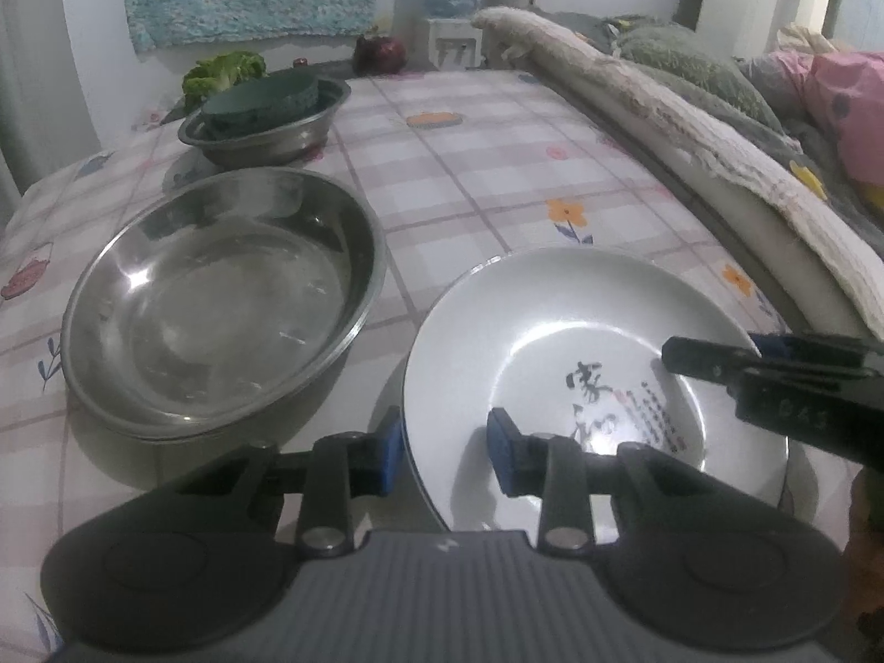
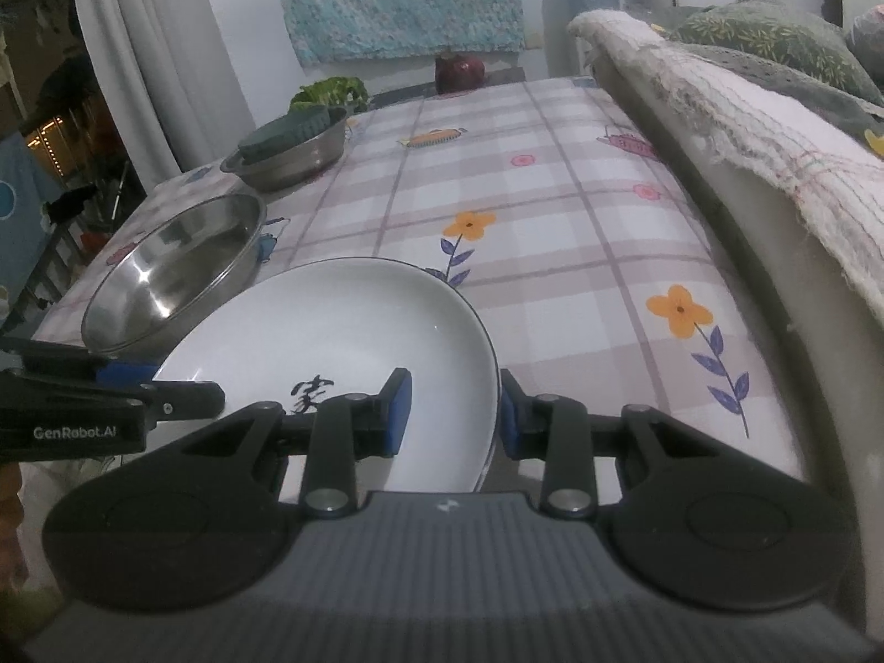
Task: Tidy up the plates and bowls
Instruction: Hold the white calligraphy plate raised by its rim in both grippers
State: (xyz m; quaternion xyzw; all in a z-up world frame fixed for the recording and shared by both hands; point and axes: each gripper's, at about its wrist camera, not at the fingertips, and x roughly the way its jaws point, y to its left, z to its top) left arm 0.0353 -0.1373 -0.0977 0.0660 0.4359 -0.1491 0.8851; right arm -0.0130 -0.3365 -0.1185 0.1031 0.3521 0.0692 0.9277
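Note:
A white deep plate (image 1: 552,331) (image 2: 342,320) with black writing in its well rests near the front of the checked tablecloth (image 1: 469,177). My left gripper (image 1: 445,450) straddles its left rim, outer pad against the rim and inner pad on the inside wall, shut on it. My right gripper (image 2: 453,414) holds the opposite rim the same way. Each wrist view shows the other gripper's fingers (image 1: 713,367) (image 2: 182,403) reaching over the plate. A large steel bowl (image 1: 221,304) (image 2: 177,259) stands empty just left of the plate.
Further back on the left, a smaller steel bowl (image 1: 265,132) (image 2: 293,157) holds a dark green round item (image 1: 259,96). Behind it lie leafy greens (image 1: 224,69) and a dark red round fruit or vegetable (image 1: 380,52). A cloth-draped couch edge (image 1: 690,127) (image 2: 746,154) borders the table's right side.

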